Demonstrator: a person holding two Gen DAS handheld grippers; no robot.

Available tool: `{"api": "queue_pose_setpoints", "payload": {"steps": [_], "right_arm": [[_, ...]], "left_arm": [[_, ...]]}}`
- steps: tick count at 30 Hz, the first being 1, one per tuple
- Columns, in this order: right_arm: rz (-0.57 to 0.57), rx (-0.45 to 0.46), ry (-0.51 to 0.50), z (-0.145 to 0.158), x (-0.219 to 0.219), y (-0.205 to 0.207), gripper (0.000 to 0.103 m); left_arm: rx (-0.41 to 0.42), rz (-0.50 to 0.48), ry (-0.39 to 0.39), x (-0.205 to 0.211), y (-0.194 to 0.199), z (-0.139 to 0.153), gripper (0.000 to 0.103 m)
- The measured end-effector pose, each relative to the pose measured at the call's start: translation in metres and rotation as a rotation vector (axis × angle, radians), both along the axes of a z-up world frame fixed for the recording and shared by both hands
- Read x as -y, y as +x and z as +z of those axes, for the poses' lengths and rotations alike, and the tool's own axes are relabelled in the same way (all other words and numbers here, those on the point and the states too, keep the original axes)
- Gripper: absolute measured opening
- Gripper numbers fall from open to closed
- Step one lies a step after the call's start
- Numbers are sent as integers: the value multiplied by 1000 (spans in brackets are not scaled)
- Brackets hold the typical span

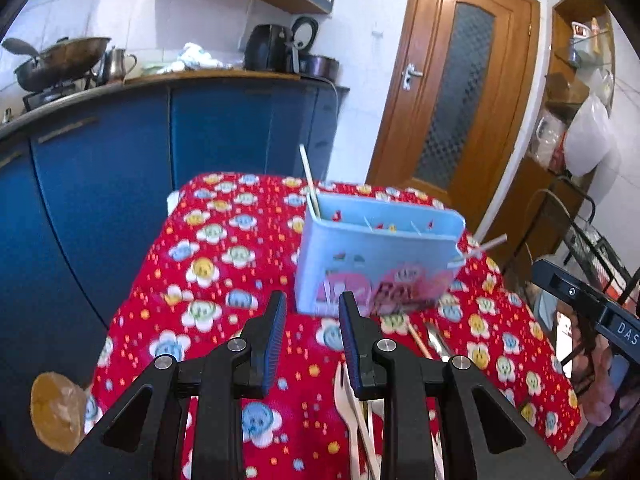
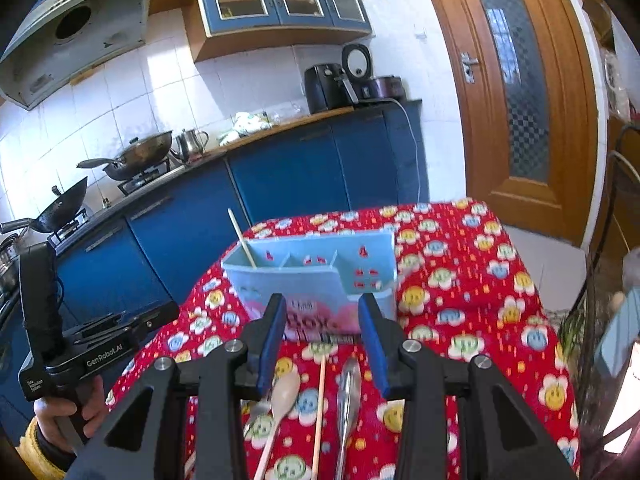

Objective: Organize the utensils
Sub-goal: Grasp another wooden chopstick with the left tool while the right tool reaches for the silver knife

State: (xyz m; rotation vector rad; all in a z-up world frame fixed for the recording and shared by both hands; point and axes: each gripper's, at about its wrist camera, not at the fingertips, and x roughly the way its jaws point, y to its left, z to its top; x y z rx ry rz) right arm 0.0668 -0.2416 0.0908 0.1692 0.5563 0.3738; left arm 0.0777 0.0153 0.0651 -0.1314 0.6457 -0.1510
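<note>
The right tool (image 2: pixel 322 330) is hanging above the tabletop (image 2: pixel 460 264) with its jaws standing well apart and nothing between them, and right under its nose a pale spoon (image 2: pixel 282 396), a single chopstick (image 2: pixel 319 412) and a metal spoon (image 2: pixel 347 388) are lying side by side on the red flowered cloth, handles running back toward the person. The left tool (image 1: pixel 312 322) is likewise hovering with its jaws parted and holding nothing, with a pale fork (image 1: pixel 352 412) lying below its right finger. Just beyond both stands the blue utensil holder (image 2: pixel 308 280), divided into compartments, with one chopstick (image 2: pixel 242 240) already leaning in its leftmost slot; I'd judge the sorting is only beginning, and a pick-up is the step in hand. The next move is probably asking the right tool to drop onto one piece, most likely the loose chopstick, and close across its thin shaft without nudging the spoons just beside it. Room is looking decent to the holder's right, where the cloth is lying bare, but the tabletop's edges are falling away close on both sides, and the left tool is working near the right one, so the two could be crowding each other over the holder.
</note>
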Motion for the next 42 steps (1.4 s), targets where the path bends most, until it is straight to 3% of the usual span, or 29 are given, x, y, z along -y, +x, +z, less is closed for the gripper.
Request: {"api": "queue_pose_setpoints", "payload": {"steps": [22,31,37,42], "right_arm": [[-14,-148,13,-59,23,-18,41],[-26,-165,32,-65,32,-16,41],[-26,-173,38,-68,33,-15,41],[-27,-171,38,-67,33,-15,41]], "left_arm": [[-236,-65,82,40,8,-59,28],[-272,-73,122,47,13,-70,27],[-283,-102,106,49,15,-69,13],[-312,-106,74,46,14,-69,13]]}}
